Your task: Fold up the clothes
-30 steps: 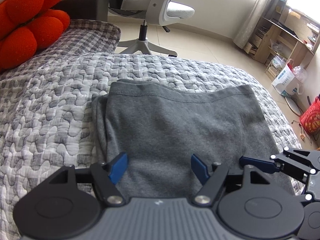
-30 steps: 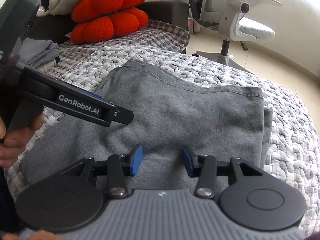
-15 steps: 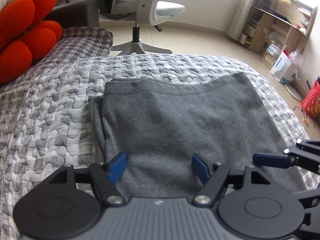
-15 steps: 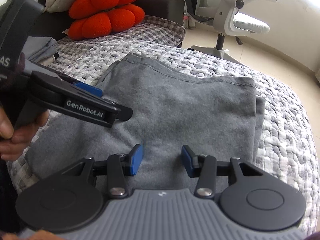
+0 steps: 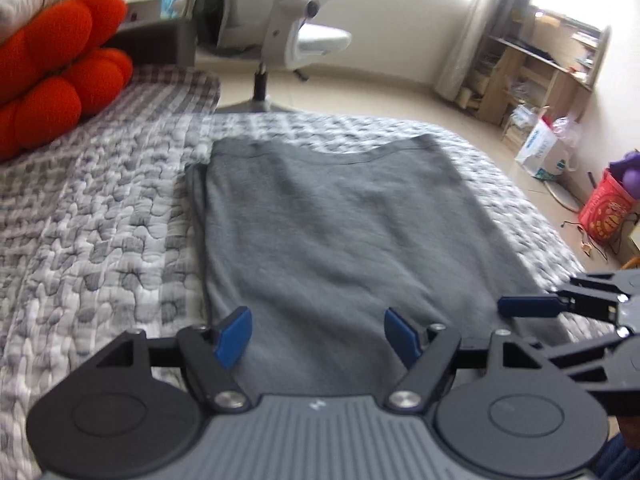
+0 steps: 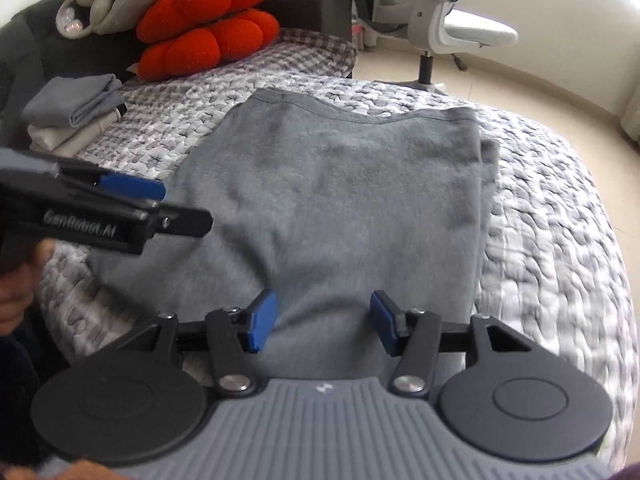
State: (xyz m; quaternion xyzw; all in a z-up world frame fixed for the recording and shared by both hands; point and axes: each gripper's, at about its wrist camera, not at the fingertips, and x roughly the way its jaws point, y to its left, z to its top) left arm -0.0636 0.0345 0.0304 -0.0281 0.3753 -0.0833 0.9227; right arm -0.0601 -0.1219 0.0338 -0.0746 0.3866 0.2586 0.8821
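Note:
A grey folded garment [image 5: 344, 232] [image 6: 332, 200] lies flat on the quilted bed, its stitched hem at the far end. My left gripper [image 5: 316, 332] hovers over the garment's near end, open, with nothing between its blue pads. My right gripper [image 6: 322, 322] also hangs above the near end, and its jaws are opening with only air between them. The right gripper's blue fingertips [image 5: 528, 306] show at the right edge of the left wrist view. In the right wrist view the left gripper [image 6: 132, 200] comes in from the left, held by a hand [image 6: 16, 280].
Grey-and-white quilt [image 5: 92, 232] covers the bed. Red cushions [image 6: 208, 28] sit at the far left, with a small stack of folded clothes [image 6: 76, 112] beside them. A white office chair [image 6: 460, 28] stands on the floor beyond; wooden shelves [image 5: 532, 80] and bags [image 5: 608, 212] stand at the right.
Both grippers have drawn back toward the garment's near end, so more of it shows. The right gripper's pads stand wider apart than before. The garment has not moved.

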